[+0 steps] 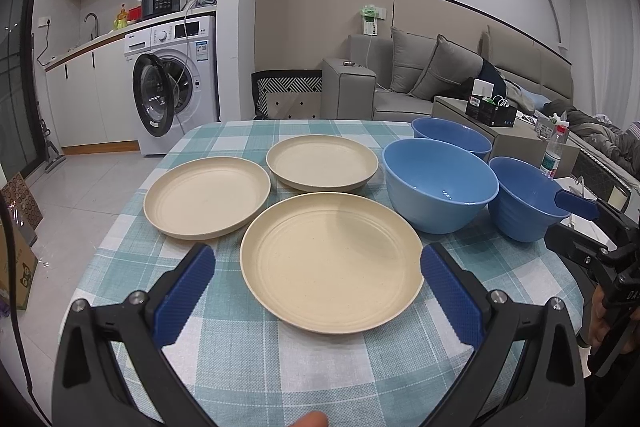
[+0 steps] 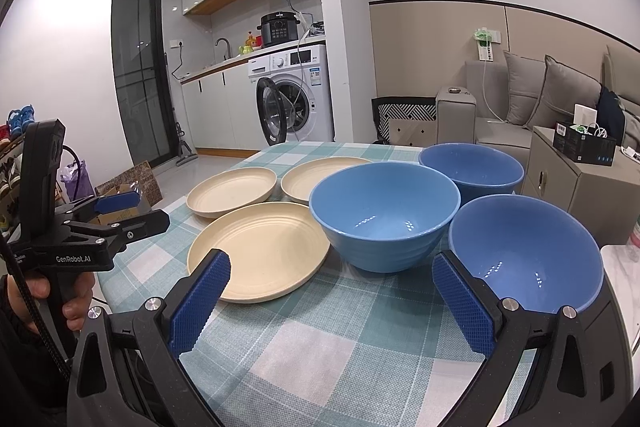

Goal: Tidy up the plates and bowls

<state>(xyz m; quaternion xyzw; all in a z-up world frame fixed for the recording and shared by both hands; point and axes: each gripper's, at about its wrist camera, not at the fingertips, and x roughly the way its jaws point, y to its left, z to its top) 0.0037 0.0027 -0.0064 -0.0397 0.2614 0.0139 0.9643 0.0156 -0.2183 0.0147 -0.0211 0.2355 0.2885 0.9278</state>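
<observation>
Three beige plates lie on the teal checked tablecloth [image 1: 280, 367]: a near plate [image 1: 332, 259], a left plate [image 1: 206, 197] and a far plate [image 1: 322, 163]. To their right stand three blue bowls: a middle bowl [image 1: 440, 187], a far bowl [image 1: 452, 137] and a right bowl [image 1: 524, 199]. My left gripper [image 1: 320, 291] is open, straddling the near plate's front, its right finger against the rim. My right gripper [image 2: 332, 303] is open over bare cloth. Its right finger sits just left of the near right bowl [image 2: 528, 255], and the middle bowl [image 2: 384, 215] is ahead.
The table's right edge runs close past the right bowl, with a grey side cabinet [image 2: 576, 187] and a water bottle [image 1: 554, 151] beyond. A washing machine [image 1: 168, 87] with its door open stands behind, and a sofa [image 1: 420, 79]. A hand [image 2: 76, 291] holds the left gripper.
</observation>
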